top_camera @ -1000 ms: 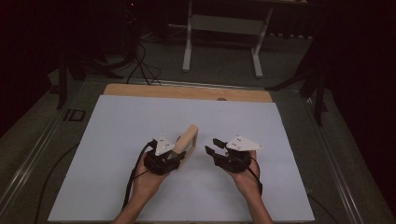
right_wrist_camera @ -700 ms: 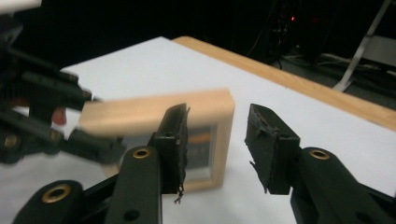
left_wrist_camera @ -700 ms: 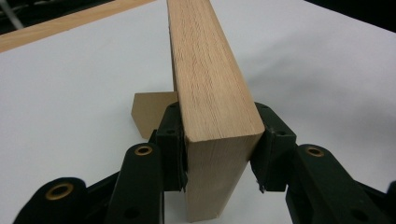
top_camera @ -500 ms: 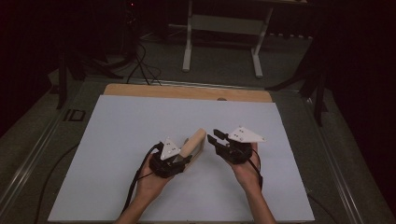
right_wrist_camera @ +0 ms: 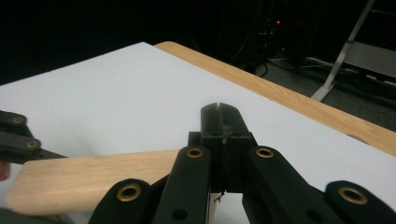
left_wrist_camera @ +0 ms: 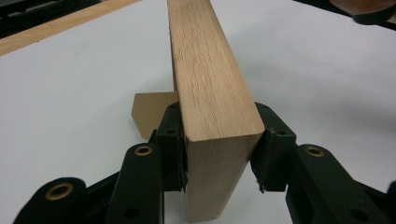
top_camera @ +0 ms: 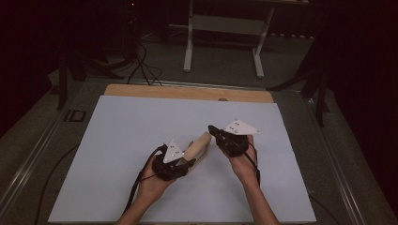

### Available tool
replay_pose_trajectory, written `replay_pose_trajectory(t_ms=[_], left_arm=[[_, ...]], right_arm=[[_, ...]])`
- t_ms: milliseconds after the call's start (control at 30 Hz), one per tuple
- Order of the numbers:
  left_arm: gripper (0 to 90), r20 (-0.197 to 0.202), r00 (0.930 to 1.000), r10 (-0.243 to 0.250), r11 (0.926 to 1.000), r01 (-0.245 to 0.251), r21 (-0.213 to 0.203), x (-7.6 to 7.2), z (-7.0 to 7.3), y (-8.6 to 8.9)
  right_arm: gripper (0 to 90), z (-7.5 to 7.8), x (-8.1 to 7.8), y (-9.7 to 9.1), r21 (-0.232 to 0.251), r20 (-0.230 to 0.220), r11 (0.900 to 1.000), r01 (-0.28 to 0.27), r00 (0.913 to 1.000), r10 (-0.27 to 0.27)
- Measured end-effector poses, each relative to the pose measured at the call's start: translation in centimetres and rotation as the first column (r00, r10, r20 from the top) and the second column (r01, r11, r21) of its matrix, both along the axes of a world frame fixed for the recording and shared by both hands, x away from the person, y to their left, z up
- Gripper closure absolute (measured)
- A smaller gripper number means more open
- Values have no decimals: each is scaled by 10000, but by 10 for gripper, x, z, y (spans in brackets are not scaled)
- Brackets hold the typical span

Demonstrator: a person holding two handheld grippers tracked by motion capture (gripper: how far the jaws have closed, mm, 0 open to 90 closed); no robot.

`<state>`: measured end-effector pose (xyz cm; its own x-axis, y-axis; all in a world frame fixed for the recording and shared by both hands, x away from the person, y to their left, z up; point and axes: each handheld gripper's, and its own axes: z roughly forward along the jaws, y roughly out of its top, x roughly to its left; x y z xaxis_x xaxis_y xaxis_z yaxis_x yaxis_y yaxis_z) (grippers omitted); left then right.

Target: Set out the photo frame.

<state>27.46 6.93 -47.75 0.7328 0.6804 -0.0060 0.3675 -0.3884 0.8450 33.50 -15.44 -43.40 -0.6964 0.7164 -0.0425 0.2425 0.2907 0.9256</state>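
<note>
Nearest the camera in the high view, two bare forearms come in from the bottom edge, each hand holding a black set of tongs above a white sheet that covers most of the desk. The left tongs grip a pale wooden block, a long flat piece with visible grain. In the left gripper view the jaws stand about half open, and the pads press on the block's two broad faces near its close end. The block stands on its narrow edge and runs away from the camera over the sheet, with a small tan piece showing behind it at the left, partly hidden. In the high view the block points up and to the right, toward the right tongs, which sit just beside its far end; whether they touch it cannot be told. The right tongs have just been closing, and in the right gripper view their jaws meet tip to tip with nothing visible between them. The block lies below and to the left of them there. Beyond the sheet runs a bare wooden strip of the desk's far edge. Behind it, a dark floor holds cables and a light metal stand.
</note>
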Motion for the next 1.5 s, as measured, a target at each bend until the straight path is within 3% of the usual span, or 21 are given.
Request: replay_pose_trajectory(t_ms=[667,1067,1500], left_arm=[[605,35,9996,-270,9996,270,51,-1,0,1],[601,5,9996,-281,9996,281,83,0,0,1],[581,-127,9997,208,9998,-207,38,3,0,8]], right_arm=[[899,-14,25,23,-674,-804,9975,-190,9967,135],[899,-15,26,22,-892,-948,9958,-206,9954,121],[899,-15,24,18,-979,-1040,9952,-84,9946,-18]])
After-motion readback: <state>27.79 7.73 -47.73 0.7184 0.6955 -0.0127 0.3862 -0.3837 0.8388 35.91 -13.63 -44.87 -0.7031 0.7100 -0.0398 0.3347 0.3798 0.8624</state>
